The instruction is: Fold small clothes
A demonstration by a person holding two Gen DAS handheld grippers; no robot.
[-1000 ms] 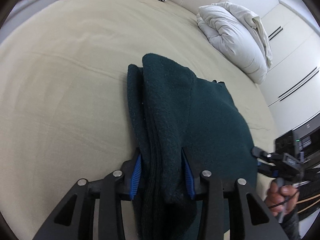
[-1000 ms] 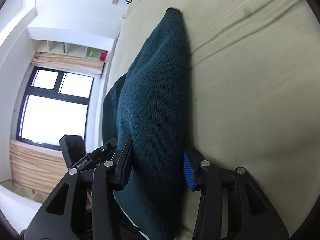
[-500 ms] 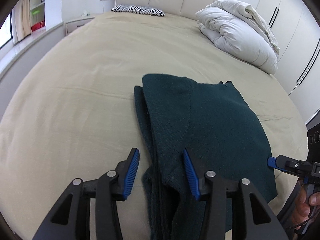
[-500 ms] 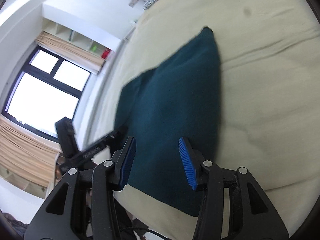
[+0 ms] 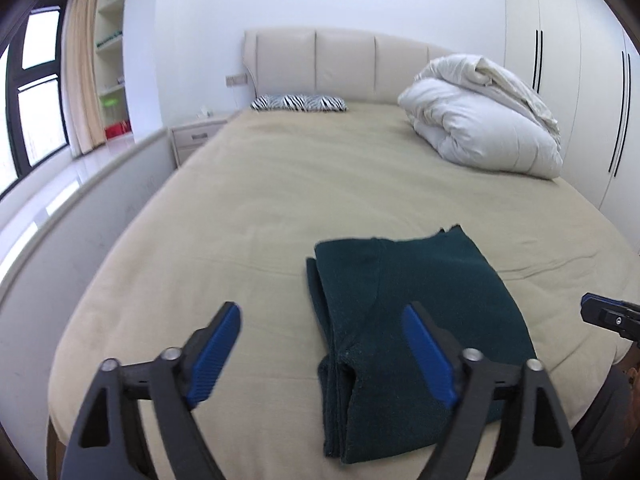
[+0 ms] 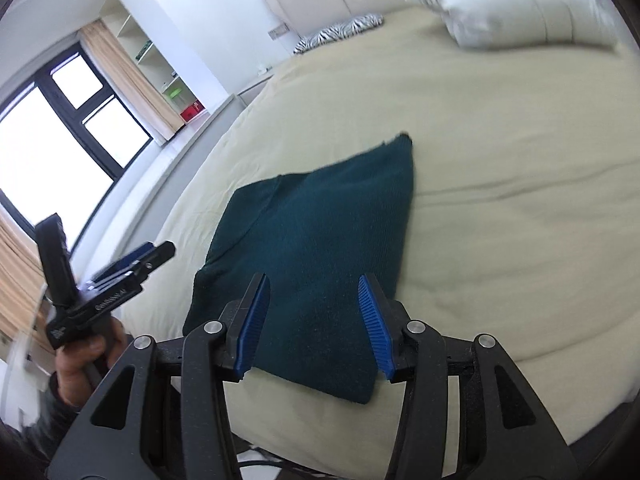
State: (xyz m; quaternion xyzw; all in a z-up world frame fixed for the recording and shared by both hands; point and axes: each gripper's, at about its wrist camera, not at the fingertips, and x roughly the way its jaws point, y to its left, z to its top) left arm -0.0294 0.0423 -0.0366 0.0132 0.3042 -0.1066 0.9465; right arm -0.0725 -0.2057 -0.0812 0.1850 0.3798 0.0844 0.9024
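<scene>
Your left tongs (image 5: 320, 352) have just been opening wide and your right tongs (image 6: 314, 320) a little; both empty above the folded green sweater (image 5: 404, 320) near the bed's (image 5: 280, 200) foot; lift straight clear without snagging it

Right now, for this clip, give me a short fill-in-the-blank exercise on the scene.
1. The folded sweater lying on the bed is dark ____.
2. The left gripper has just been opening; its jaws hold ____.
3. The small pillow by the headboard has a ____ pattern.

Missing words: green; nothing; zebra
</scene>
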